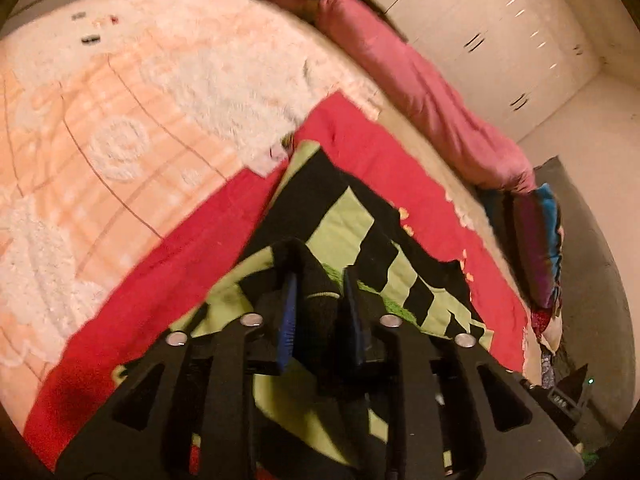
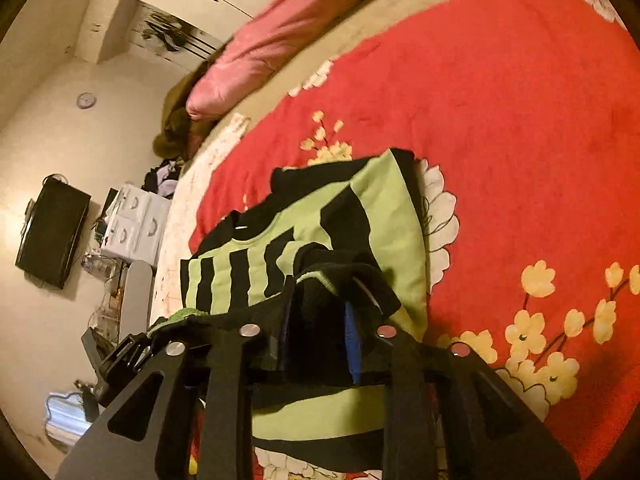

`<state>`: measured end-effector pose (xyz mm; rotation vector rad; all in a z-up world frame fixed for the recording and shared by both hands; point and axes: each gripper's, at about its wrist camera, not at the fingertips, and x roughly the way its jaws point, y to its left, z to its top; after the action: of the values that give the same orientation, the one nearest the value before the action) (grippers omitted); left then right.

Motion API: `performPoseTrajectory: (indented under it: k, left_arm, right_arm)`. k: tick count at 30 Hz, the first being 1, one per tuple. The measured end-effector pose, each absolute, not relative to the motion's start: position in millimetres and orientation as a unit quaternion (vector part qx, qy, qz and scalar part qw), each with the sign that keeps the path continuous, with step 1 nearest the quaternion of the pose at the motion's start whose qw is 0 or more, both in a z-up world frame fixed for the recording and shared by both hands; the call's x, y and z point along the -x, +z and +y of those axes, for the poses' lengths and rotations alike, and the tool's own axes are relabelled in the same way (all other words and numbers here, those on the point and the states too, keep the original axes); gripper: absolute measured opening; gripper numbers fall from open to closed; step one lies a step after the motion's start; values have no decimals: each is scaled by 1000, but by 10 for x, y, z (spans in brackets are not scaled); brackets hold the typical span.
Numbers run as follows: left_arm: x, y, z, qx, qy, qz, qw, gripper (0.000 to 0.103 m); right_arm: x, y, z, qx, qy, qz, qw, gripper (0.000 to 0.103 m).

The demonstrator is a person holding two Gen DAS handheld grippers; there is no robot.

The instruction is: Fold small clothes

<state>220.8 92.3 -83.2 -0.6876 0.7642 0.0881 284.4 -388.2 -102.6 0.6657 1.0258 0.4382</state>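
We are looking down both grippers at a green-and-black striped garment (image 1: 348, 216) lying on a red floral blanket (image 1: 168, 272) on the bed.

Left wrist view: the left gripper (image 1: 320, 292) is sitting low centre of the frame, jaws narrow. A bunched black fold of the garment with a thin green line is sitting right between the two blue-padded fingers (image 1: 289, 320). We cannot tell whether the pads are pressing on it or just flanking it. The rest of the garment is spreading away toward the upper middle and lower right of the frame.

Right wrist view: the right gripper (image 2: 320, 304) is likewise low centre, jaws narrow, with a dark rumpled edge of the same garment (image 2: 380, 216) lying between its fingers (image 2: 352, 344). Grip contact is unclear here too. The garment body is running up and left from the jaws, stripes showing at centre left.

A pink pillow (image 1: 420, 92) is lying along the far bed edge, upper right in the left view. A peach and white blanket (image 1: 100, 140) is filling the left side there.
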Motion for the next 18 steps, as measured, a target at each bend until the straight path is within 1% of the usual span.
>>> performPoseTrajectory:
  k: [1, 2, 3, 6, 7, 9, 11, 13, 14, 18]
  left_arm:
    - [-2182, -820, 936, 326, 42, 359, 874, 22]
    - [-2120, -793, 957, 321, 40, 347, 880, 23]
    - [-2083, -764, 967, 315, 39, 339, 886, 26]
    - [-1971, -689, 956, 286, 44, 330, 898, 27]
    - [-1932, -686, 930, 284, 38, 331, 899, 27]
    - [-1927, -703, 846, 274, 23, 340, 899, 27]
    - [-1966, -740, 729, 264, 7, 353, 897, 27]
    - [-2006, -807, 632, 273, -8, 369, 888, 29]
    - [-2010, -834, 587, 276, -12, 375, 885, 34]
    - [-2014, -875, 439, 244, -10, 380, 892, 38]
  right_arm:
    - [-2792, -991, -3903, -303, 198, 468, 806, 50]
    - [-2738, -943, -3939, -295, 186, 458, 818, 58]
    - [-2707, -903, -3961, -291, 181, 449, 825, 61]
    - [-2561, -774, -3987, -278, 187, 428, 839, 61]
    - [-2518, -753, -3963, -269, 193, 427, 841, 63]
    - [-2436, -745, -3840, -237, 204, 438, 843, 66]
    - [-2400, -788, -3665, -200, 213, 458, 840, 66]
    - [-2410, -842, -3545, -174, 205, 473, 839, 66]
    - [-2440, -877, -3490, -169, 198, 481, 837, 66]
    - [-2625, -984, -3371, -195, 188, 503, 821, 66]
